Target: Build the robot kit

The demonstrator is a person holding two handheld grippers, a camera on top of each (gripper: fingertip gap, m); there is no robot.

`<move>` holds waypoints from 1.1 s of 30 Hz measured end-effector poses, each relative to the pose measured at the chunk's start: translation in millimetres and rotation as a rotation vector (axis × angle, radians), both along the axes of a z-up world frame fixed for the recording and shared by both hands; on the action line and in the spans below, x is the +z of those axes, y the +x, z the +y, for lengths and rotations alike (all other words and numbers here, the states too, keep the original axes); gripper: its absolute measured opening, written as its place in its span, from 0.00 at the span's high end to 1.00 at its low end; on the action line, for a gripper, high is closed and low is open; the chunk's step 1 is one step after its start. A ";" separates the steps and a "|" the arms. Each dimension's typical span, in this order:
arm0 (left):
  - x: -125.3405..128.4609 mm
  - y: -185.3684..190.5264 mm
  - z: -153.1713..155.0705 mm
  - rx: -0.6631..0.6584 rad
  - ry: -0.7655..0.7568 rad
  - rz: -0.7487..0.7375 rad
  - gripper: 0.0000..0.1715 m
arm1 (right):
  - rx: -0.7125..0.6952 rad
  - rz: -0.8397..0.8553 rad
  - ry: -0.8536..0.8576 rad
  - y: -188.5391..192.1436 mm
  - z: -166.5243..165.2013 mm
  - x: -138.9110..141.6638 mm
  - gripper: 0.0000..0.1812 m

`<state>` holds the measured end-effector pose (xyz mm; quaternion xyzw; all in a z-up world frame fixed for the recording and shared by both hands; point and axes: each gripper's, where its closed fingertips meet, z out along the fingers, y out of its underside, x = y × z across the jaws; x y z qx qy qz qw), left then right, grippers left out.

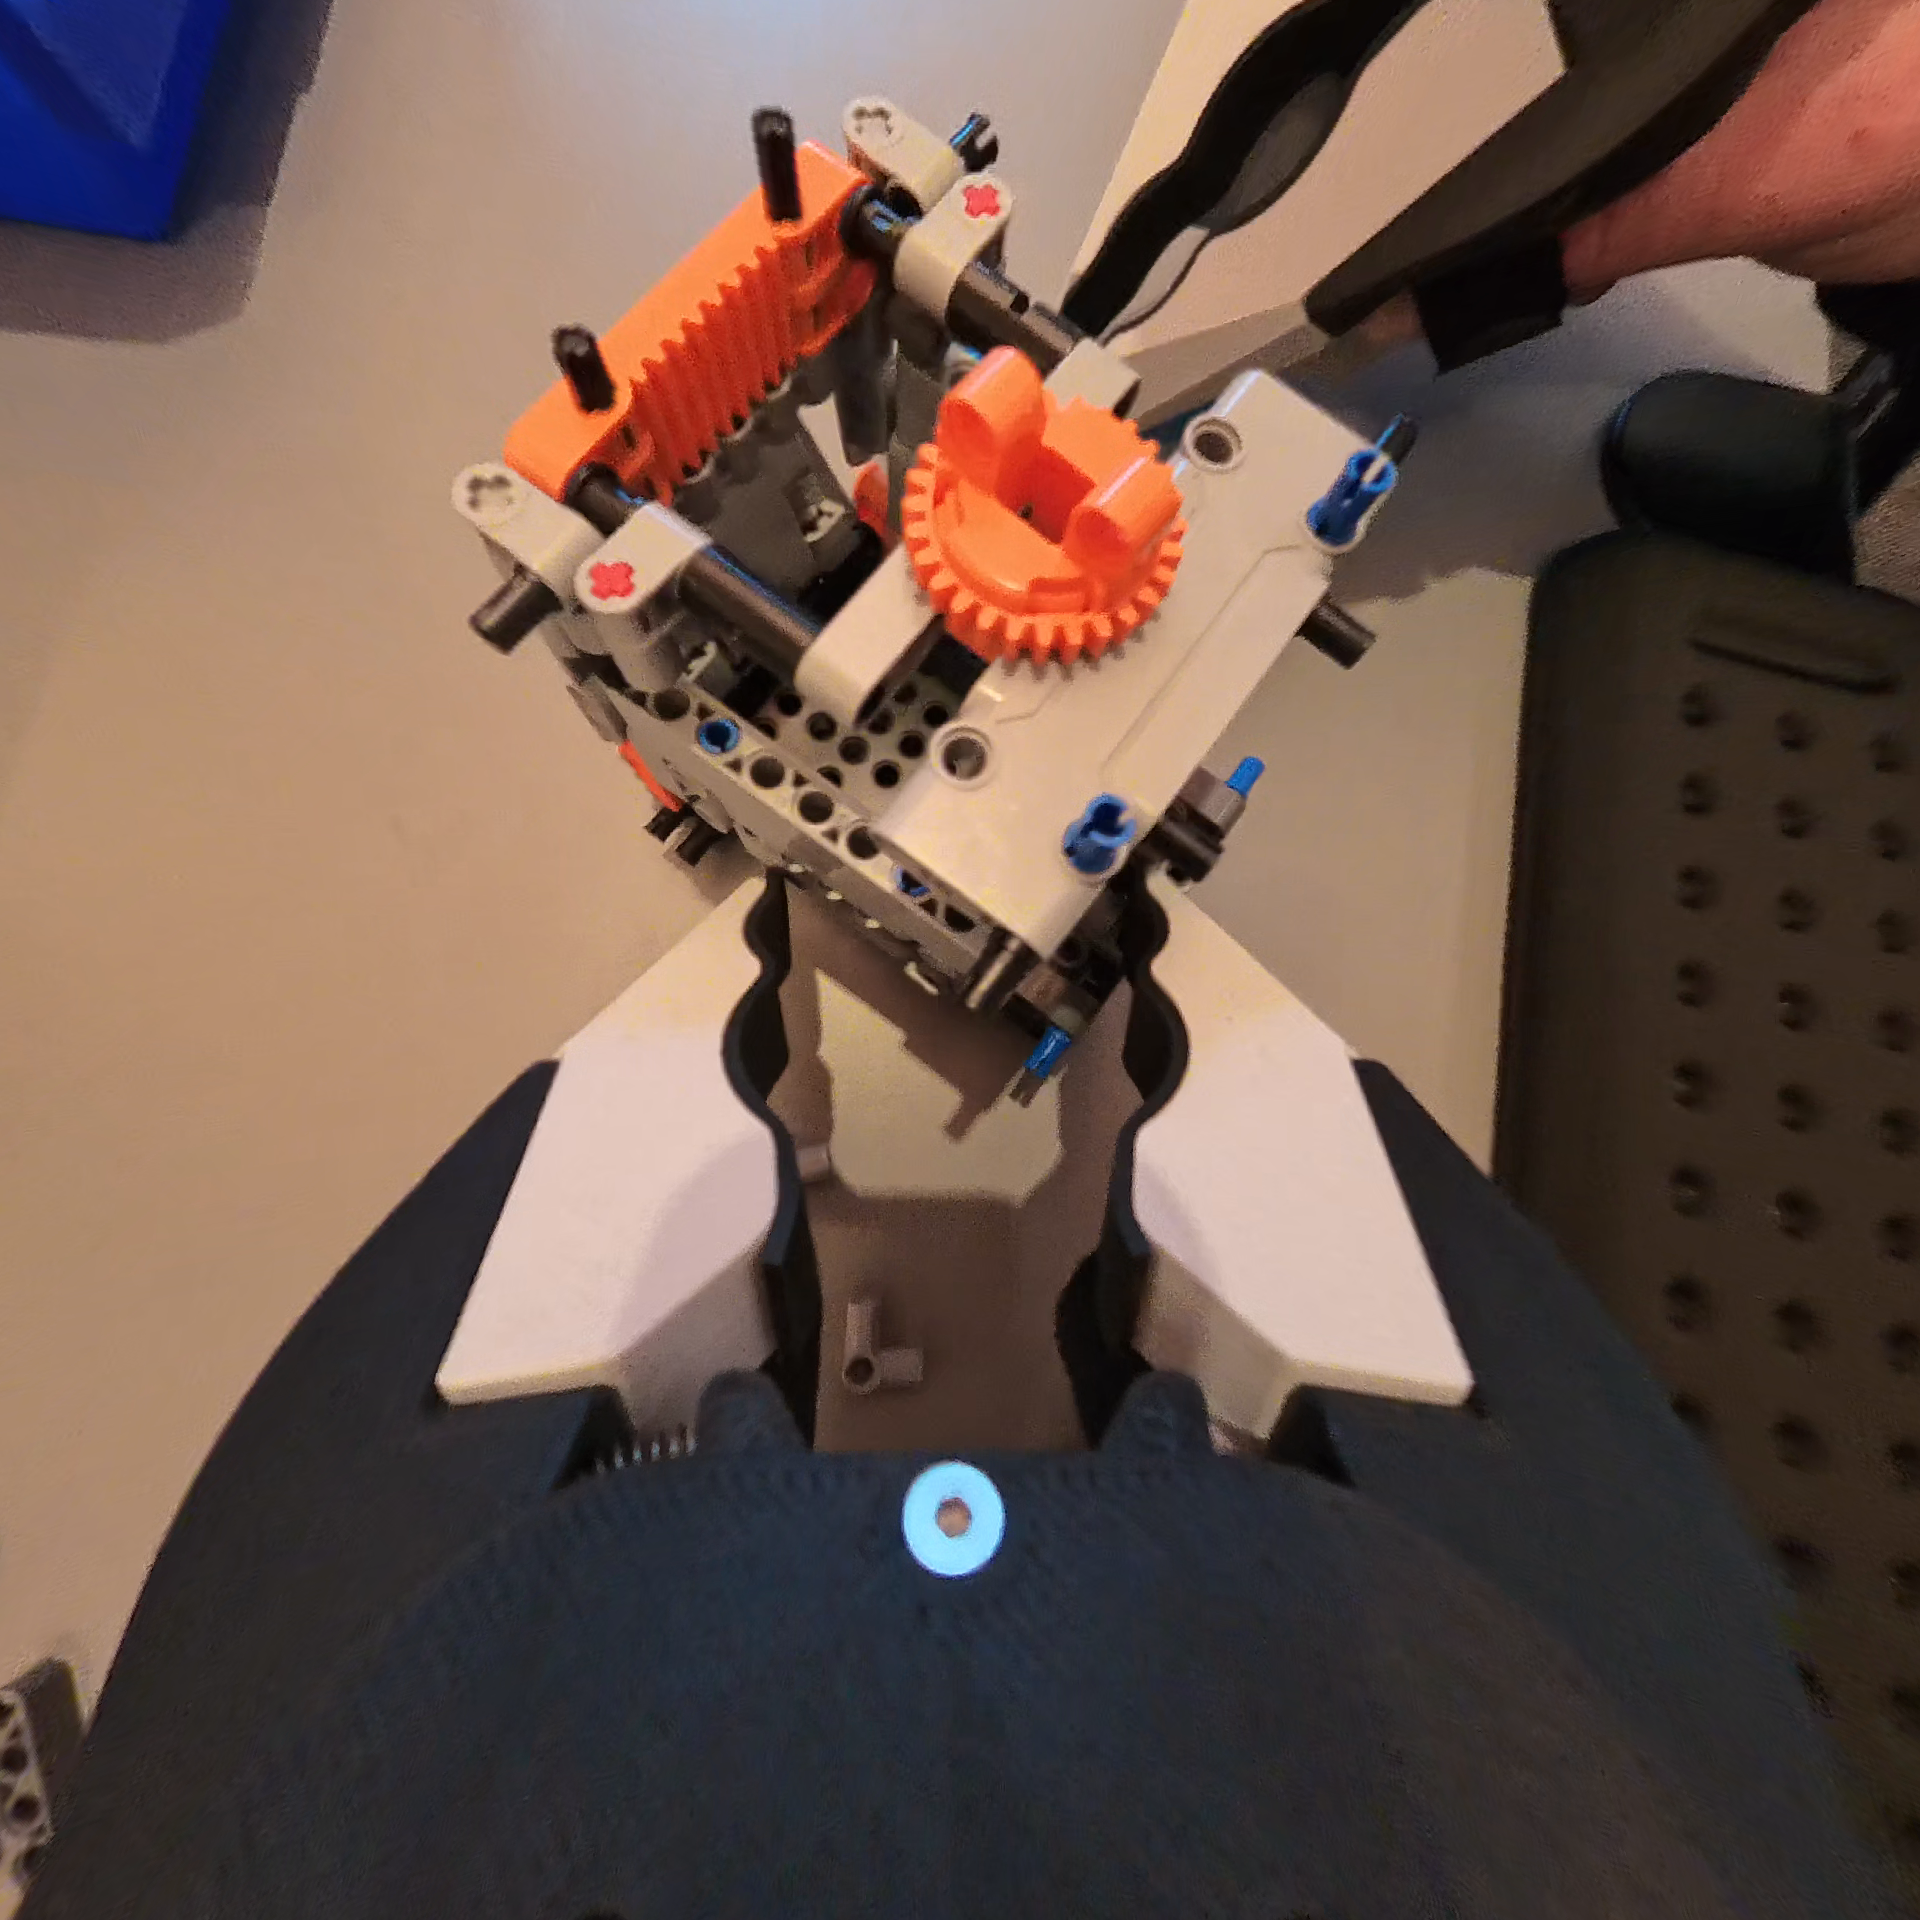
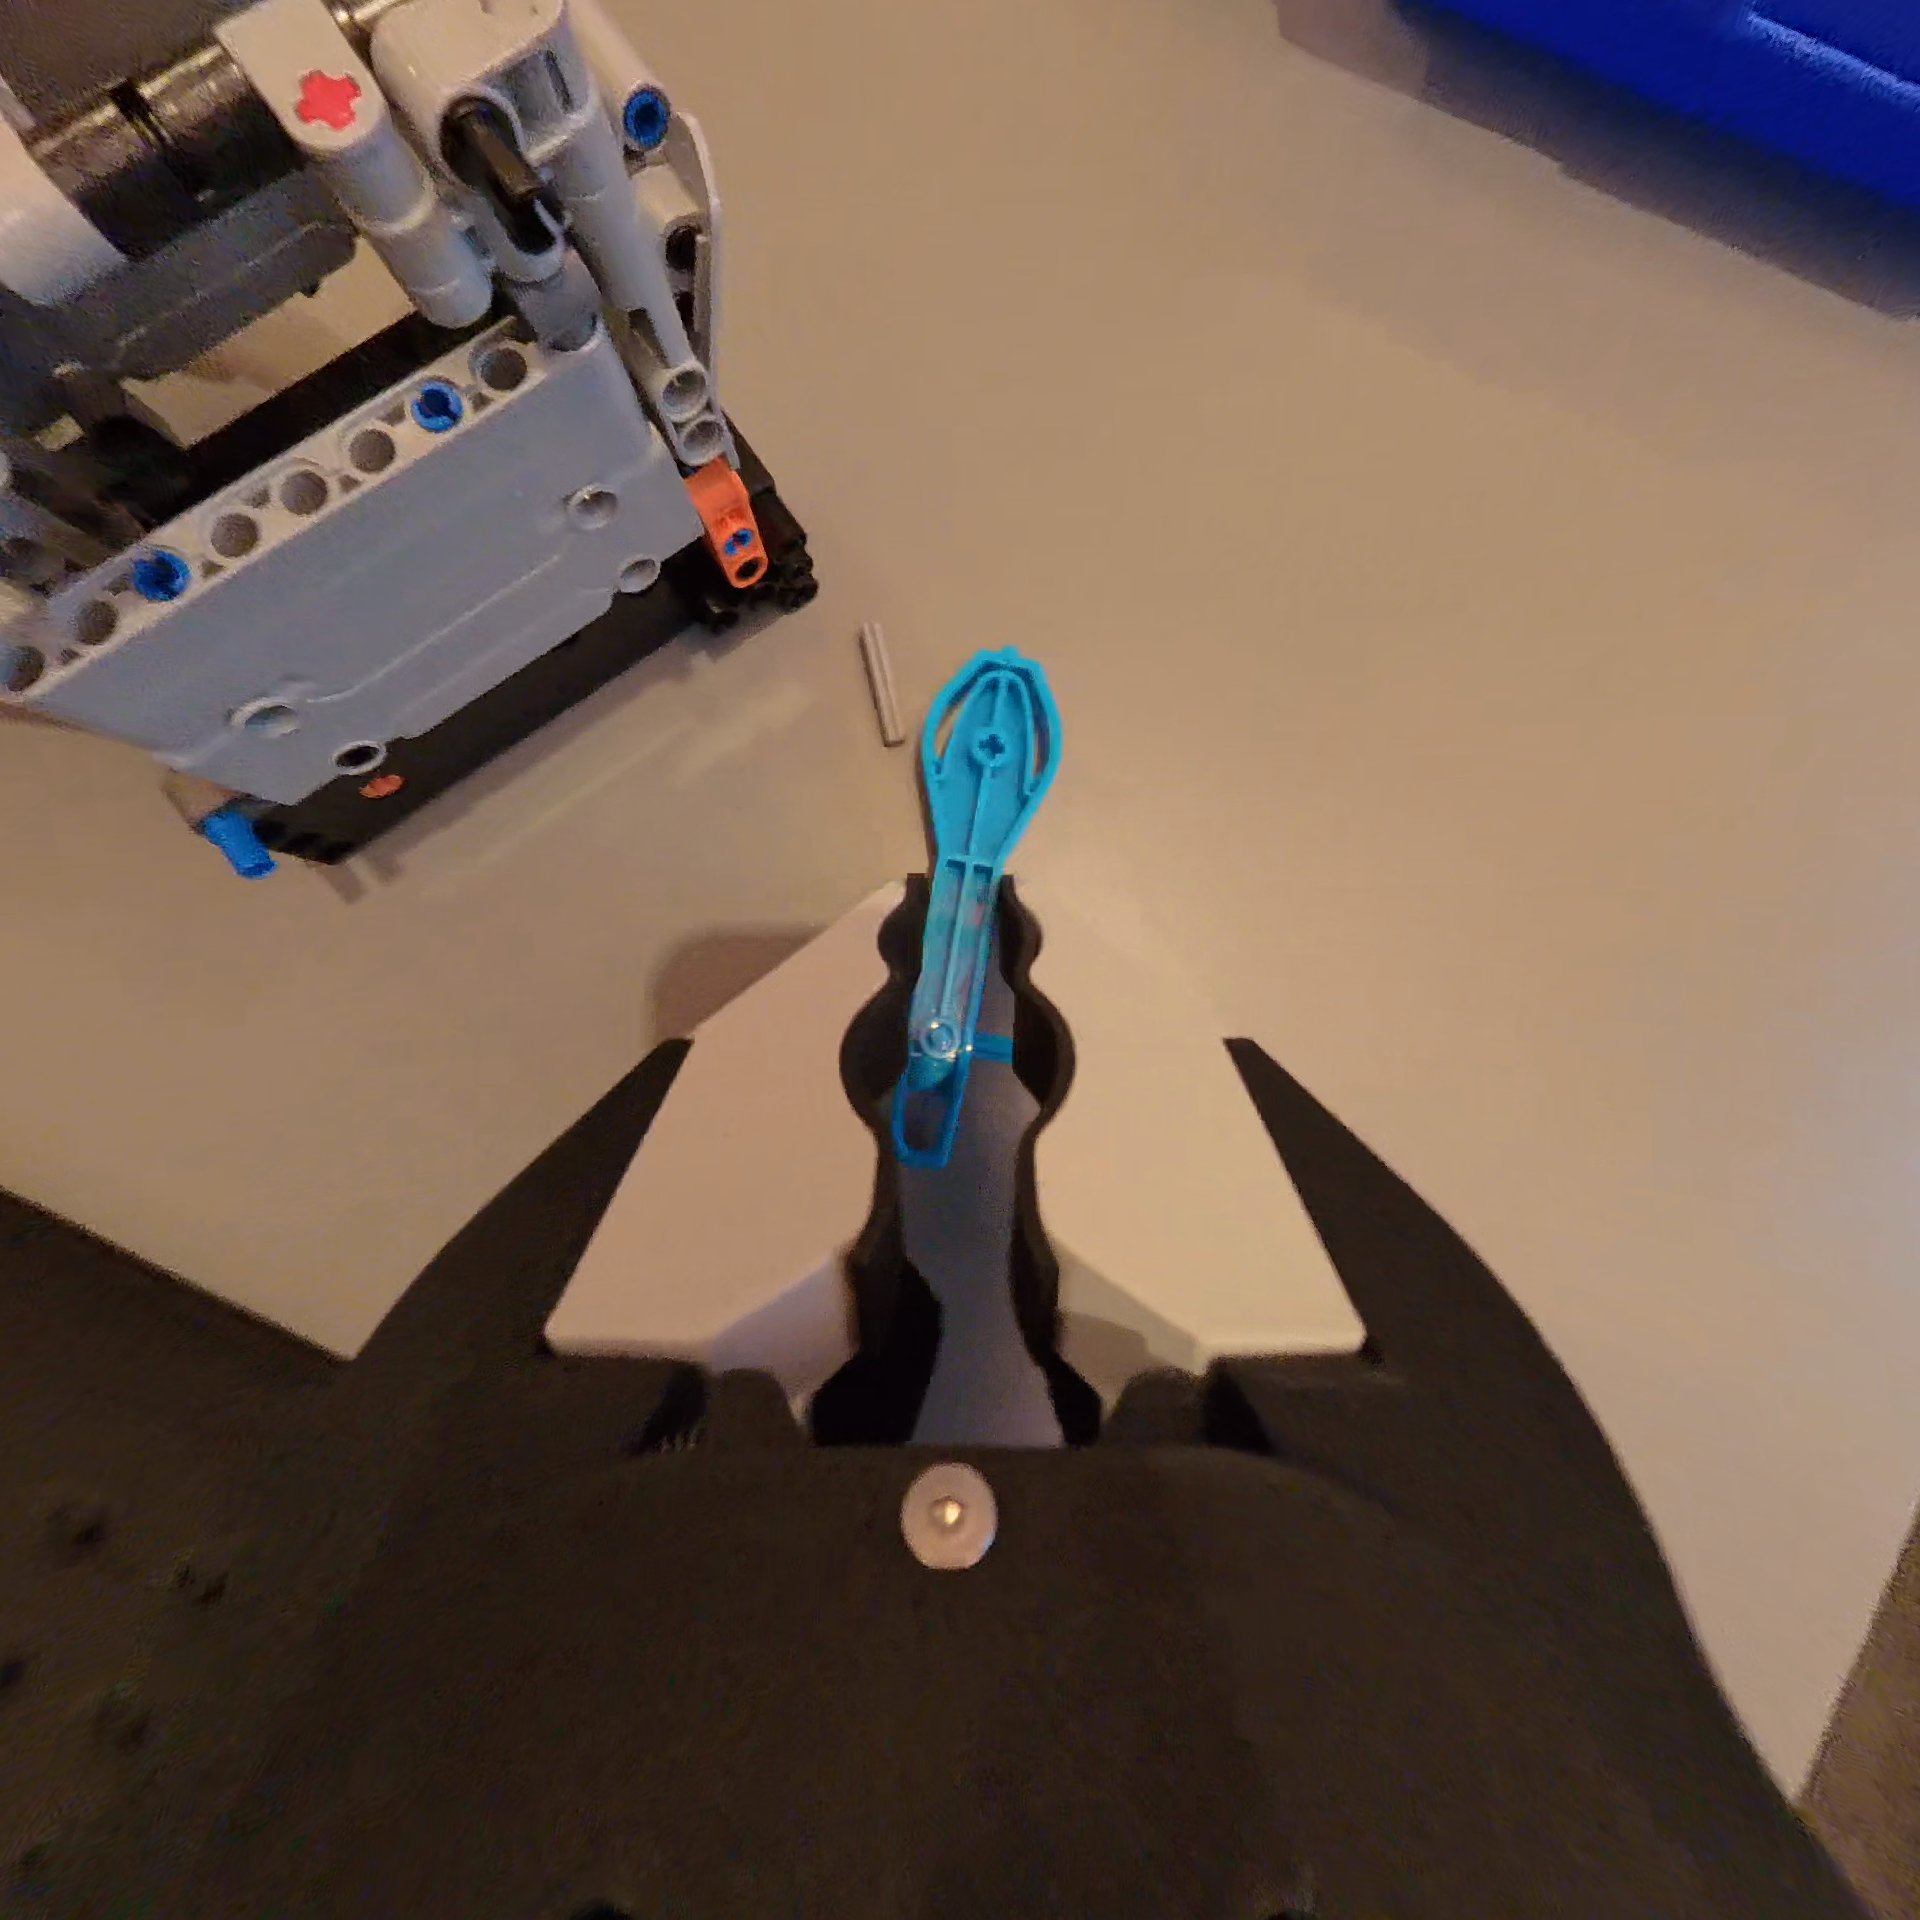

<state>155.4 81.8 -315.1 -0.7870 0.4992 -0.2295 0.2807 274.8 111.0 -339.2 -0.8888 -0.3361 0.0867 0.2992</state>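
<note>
A grey brick-built mechanism [image 1: 1091,665] with an orange gear [image 1: 1039,520] and an orange toothed rack [image 1: 717,332] stands on the beige table. My left gripper [image 1: 945,925] is shut on the mechanism's lower near corner. The mechanism also shows at the upper left of the right wrist view [image 2: 395,582]. My right gripper [image 2: 961,914] is shut on a light-blue paddle-shaped plastic part [image 2: 982,790], whose wide end sticks out past the fingertips above the table. The right gripper also shows in the left wrist view [image 1: 1195,239], behind the mechanism, with a person's hand [image 1: 1787,156] on it.
A short grey axle [image 2: 881,683] lies on the table between the mechanism and the blue part. A blue bin [image 2: 1714,94] stands at the far edge. A black perforated chair [image 1: 1745,1039] is at the right. A small grey connector [image 1: 873,1361] lies under my left gripper. The grippers' ends are close to 12 cm from one another. From the right gripper's tips to the short grey axle [image 2: 881,683] is close to 4 cm.
</note>
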 end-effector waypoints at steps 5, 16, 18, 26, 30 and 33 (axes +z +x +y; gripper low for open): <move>-0.2 12.5 2.1 -0.006 -0.004 0.003 0.64 | -0.026 0.012 -0.012 22.5 -2.8 -0.2 0.95; -0.3 54.3 6.1 -0.039 -0.003 0.024 0.65 | -0.099 0.060 -0.023 60.0 -4.1 0.0 0.95; -0.5 63.2 6.0 -0.048 -0.007 0.016 0.65 | -0.104 0.060 -0.023 62.7 -3.5 0.1 0.95; 0.2 59.1 14.1 -0.032 -0.020 -0.011 0.73 | -0.094 0.073 0.002 59.3 1.4 8.7 0.81; 1.4 54.6 16.7 -0.049 -0.017 -0.016 0.70 | 0.027 0.166 0.009 23.1 -11.9 30.5 0.77; 3.6 56.1 19.9 -0.067 -0.010 -0.020 0.70 | 0.132 0.307 -0.033 -10.6 -25.1 41.2 0.72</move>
